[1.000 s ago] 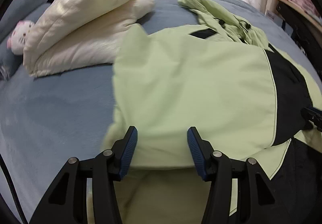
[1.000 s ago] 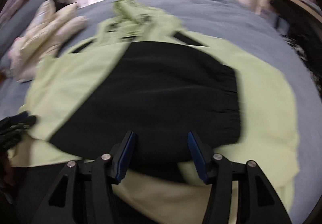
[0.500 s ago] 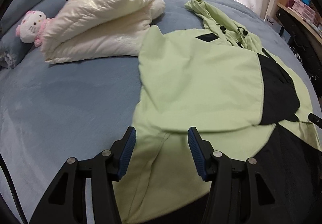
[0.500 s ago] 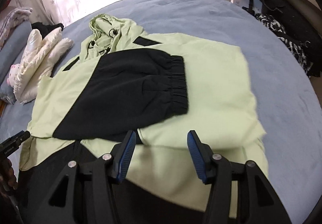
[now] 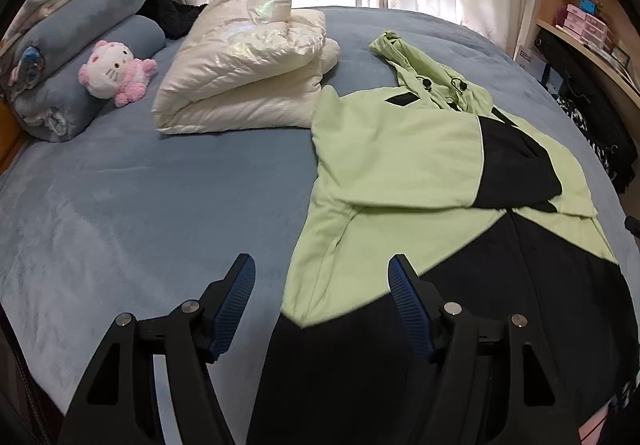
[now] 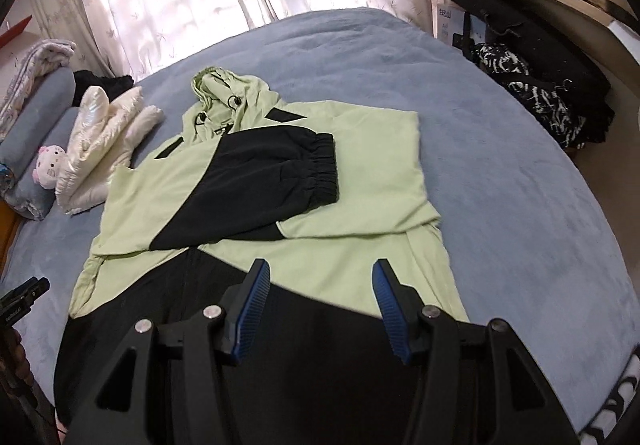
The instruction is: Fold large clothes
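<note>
- The green and black jacket [image 6: 360, 165] is seen laid flat on the blue bed [image 6: 520, 165], hood toward the window, with both sleeves crossed over the chest and the black hem nearest the cameras.
- The left gripper [image 5: 320, 305] is held above the jacket's left edge; its jaws are opening and nothing is gripped between them, only bedspread and cloth lying well below.
- The right gripper [image 6: 318, 305] is held partly open over the lower body of the jacket, and nothing is held in it either.
- The step in hand is judged to be the lengthwise fold: the black hem [image 5: 520, 305] would be taken up at both corners and carried toward the hood [image 6: 228, 93].
- For a good fold, both corners should be pinched through all layers at once, lifted evenly, and laid so that the crossed sleeves are not dragged out of place.
- The folded white coat [image 5: 248, 77] beside the jacket should be kept clear.
</note>
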Demonstrator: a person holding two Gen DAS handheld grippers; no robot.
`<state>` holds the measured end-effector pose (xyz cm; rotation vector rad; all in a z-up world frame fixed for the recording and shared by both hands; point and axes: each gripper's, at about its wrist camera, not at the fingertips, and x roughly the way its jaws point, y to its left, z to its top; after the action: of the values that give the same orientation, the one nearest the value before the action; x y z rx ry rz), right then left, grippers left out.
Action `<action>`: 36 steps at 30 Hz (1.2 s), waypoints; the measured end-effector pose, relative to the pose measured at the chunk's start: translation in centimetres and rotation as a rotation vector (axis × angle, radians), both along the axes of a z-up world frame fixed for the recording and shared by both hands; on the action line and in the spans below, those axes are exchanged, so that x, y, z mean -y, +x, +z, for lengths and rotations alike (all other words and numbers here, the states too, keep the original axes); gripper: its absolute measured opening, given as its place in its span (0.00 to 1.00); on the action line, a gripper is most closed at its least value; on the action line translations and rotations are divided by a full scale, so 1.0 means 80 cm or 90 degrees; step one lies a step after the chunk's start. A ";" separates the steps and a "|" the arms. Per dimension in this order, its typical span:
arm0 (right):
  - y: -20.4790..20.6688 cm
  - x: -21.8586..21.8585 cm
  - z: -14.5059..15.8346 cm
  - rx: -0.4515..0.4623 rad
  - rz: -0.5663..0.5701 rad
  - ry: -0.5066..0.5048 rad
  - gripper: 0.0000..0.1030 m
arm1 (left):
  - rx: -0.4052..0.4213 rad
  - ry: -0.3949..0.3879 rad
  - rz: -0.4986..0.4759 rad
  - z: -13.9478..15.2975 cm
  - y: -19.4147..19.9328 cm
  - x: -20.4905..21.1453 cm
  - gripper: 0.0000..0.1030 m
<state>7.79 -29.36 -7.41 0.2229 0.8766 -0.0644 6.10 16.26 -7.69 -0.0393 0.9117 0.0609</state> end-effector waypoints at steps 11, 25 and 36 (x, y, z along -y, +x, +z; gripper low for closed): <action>-0.090 0.031 -0.011 -0.025 -0.014 -0.001 0.62 | -0.047 0.002 -0.006 -0.024 -0.090 -0.036 0.77; -0.189 0.082 -0.072 -0.122 -0.034 0.001 0.62 | -0.133 -0.096 -0.015 -0.101 -0.143 -0.084 0.77; -0.196 0.099 -0.096 -0.118 0.002 0.065 0.62 | -0.147 -0.094 -0.053 -0.126 -0.116 -0.062 0.91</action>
<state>-7.92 -37.27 -15.11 0.3155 1.0657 -0.0379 -3.16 21.21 -17.75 -0.1333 1.1471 -0.0816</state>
